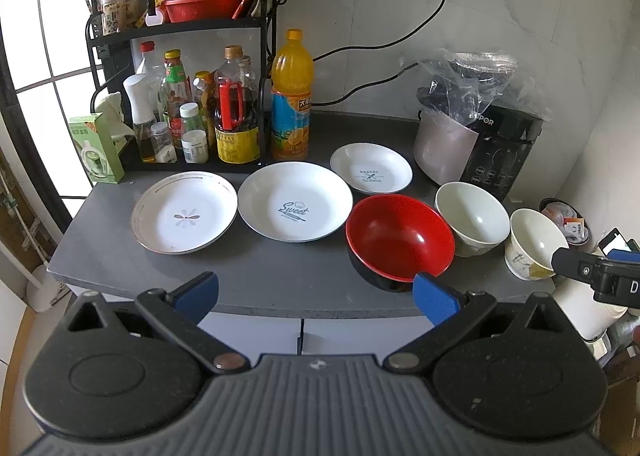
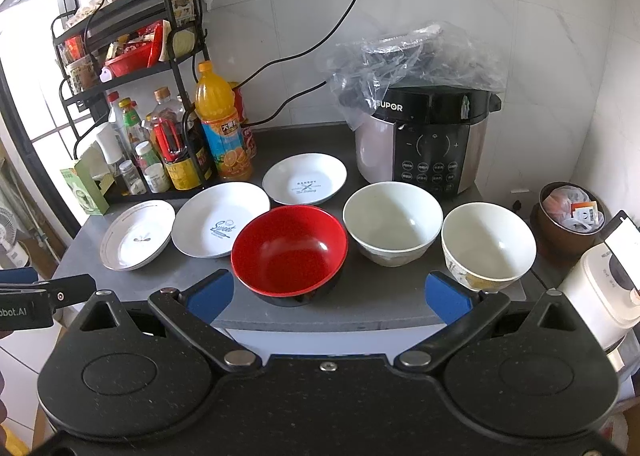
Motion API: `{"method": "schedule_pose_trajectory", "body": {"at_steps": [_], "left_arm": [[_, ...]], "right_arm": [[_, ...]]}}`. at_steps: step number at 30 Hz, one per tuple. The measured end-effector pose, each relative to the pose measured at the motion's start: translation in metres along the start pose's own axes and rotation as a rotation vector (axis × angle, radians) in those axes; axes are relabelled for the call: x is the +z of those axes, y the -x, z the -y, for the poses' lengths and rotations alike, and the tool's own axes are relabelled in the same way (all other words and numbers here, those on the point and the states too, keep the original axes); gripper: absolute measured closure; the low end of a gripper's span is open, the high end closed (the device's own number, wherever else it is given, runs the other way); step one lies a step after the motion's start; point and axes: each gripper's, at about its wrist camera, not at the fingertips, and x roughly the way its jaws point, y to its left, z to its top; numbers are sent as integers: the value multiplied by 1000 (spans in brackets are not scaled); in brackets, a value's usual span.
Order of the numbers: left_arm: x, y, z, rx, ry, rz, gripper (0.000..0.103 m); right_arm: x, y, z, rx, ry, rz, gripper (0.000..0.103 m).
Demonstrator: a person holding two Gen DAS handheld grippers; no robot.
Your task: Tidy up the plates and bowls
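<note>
On the grey counter three white plates lie in a row: a gold-rimmed flower plate, a "Sweet" plate and a smaller "Bakery" plate. To their right stand a red bowl, a wide white bowl and a patterned white bowl. My left gripper is open and empty at the counter's front edge, before the red bowl. My right gripper is open and empty, between the red and patterned bowls.
A black rack of sauce bottles and an orange juice bottle stand at the back left. A SUPOR cooker with a plastic bag on top stands at the back right. A brown pot and a white appliance sit at the right.
</note>
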Motion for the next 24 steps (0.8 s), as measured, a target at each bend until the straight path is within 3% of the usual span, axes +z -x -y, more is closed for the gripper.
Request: {"method": "schedule_pose_trajectory", "body": {"at_steps": [24], "left_arm": [[-3,3,6,-17,-31,34,0]], "right_arm": [[-1,1,-4,4,14,12,0]]}}
